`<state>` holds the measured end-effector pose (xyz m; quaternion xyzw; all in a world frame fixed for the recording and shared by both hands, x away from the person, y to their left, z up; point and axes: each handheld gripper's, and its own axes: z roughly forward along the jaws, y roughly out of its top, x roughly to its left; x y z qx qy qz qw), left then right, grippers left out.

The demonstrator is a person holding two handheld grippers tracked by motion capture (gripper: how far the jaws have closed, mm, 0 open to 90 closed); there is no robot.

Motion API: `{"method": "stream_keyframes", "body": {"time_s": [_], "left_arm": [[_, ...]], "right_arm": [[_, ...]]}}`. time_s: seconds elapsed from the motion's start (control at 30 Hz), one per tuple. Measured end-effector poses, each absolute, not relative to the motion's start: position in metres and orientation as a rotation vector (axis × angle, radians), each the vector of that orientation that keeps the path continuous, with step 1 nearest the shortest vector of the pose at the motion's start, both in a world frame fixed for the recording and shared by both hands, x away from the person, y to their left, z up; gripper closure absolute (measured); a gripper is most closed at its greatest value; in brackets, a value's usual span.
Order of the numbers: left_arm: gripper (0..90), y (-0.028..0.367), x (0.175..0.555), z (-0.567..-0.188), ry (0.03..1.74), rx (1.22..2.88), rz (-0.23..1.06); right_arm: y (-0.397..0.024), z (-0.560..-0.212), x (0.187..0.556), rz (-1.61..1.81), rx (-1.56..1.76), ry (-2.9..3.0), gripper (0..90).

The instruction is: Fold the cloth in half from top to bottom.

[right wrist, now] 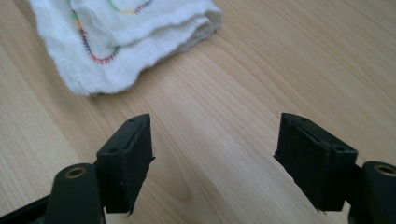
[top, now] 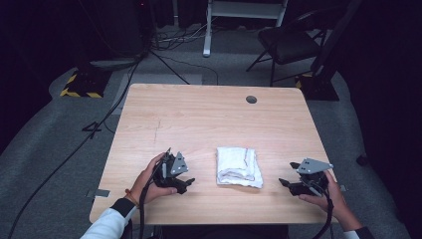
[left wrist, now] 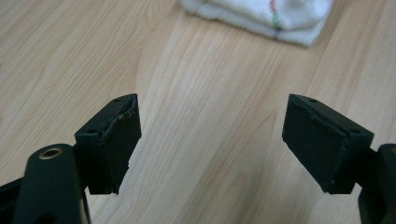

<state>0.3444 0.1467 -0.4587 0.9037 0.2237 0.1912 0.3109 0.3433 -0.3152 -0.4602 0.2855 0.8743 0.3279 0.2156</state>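
Note:
A folded white cloth with coloured stitching lies on the wooden table, near the front and about midway across. My left gripper sits to its left, held in a hand, open with bare wood between its jaws; the cloth lies ahead of it in the left gripper view. My right gripper rests to the right of the cloth, also open and holding nothing. In the right gripper view the cloth lies ahead and to the left of the jaws.
A round grommet hole sits near the table's far edge. Beyond the table stand a black chair, a white frame and cables on the grey floor.

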Motion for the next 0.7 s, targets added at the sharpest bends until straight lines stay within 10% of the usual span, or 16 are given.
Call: {"method": "stream_keyframes", "body": {"time_s": [0.7], "left_arm": [[19.9, 0.194, 0.341, -0.479, 0.751, 2.367, 0.550]], "right_arm": [[-0.389, -0.485, 0.331, 0.888, 1.078, 2.293, 27.8]]}}
